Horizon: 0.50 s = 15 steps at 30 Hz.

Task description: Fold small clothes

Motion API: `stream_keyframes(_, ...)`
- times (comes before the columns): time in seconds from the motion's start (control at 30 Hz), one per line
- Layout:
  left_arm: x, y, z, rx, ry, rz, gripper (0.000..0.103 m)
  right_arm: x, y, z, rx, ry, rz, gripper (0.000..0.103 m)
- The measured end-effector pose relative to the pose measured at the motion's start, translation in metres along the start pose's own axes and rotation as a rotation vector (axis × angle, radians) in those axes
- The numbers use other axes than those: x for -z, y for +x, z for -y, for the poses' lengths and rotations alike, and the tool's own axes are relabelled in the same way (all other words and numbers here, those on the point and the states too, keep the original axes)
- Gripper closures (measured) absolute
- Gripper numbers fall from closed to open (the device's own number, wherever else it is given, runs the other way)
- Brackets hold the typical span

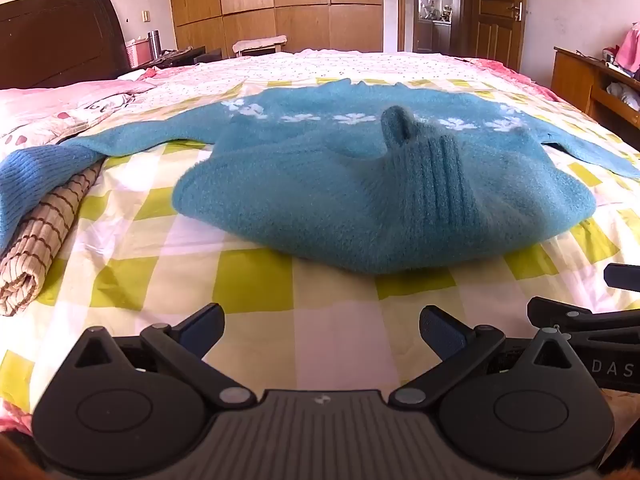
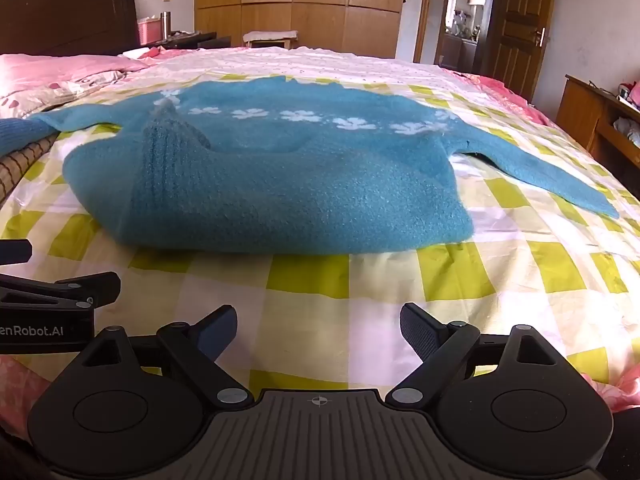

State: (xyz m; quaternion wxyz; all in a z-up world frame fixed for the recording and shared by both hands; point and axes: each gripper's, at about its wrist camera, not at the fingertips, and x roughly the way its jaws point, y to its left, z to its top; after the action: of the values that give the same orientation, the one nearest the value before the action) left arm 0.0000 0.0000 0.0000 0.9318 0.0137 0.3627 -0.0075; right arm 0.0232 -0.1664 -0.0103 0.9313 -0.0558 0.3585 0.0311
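A fluffy teal sweater (image 1: 340, 200) lies on the bed (image 1: 248, 280), on a yellow-and-white checked sheet. Its lower part is folded up over the body, so a thick rounded fold faces the cameras, and a ribbed edge rises in a small peak on top of it. A row of white flowers (image 2: 296, 115) runs across the chest behind the fold. One sleeve (image 2: 540, 176) stretches flat to the right; the other runs left, its blue ribbed cuff (image 1: 28, 180) lying over a rolled brown-striped cloth (image 1: 44, 232).

Near the sweater's front fold but not touching it, both sets of tongs are held low over the sheet. The left tongs (image 1: 322, 332) are spread wide and empty, as are the right tongs (image 2: 318, 330). They sit side by side, each showing at the edge of the other's view.

Behind the bed are a dark headboard (image 1: 56, 36), wooden wardrobes (image 2: 296, 4) and a door (image 2: 516, 20).
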Motion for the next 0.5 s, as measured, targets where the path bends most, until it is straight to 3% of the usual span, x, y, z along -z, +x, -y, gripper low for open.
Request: stream_keyframes(0.5, 0.0058, 0.0058, 0.0003, 0.013, -0.009, -0.022, 0.000, -0.0008, -0.0013, -0.0004, 0.005, -0.002, 0.001, 0.014)
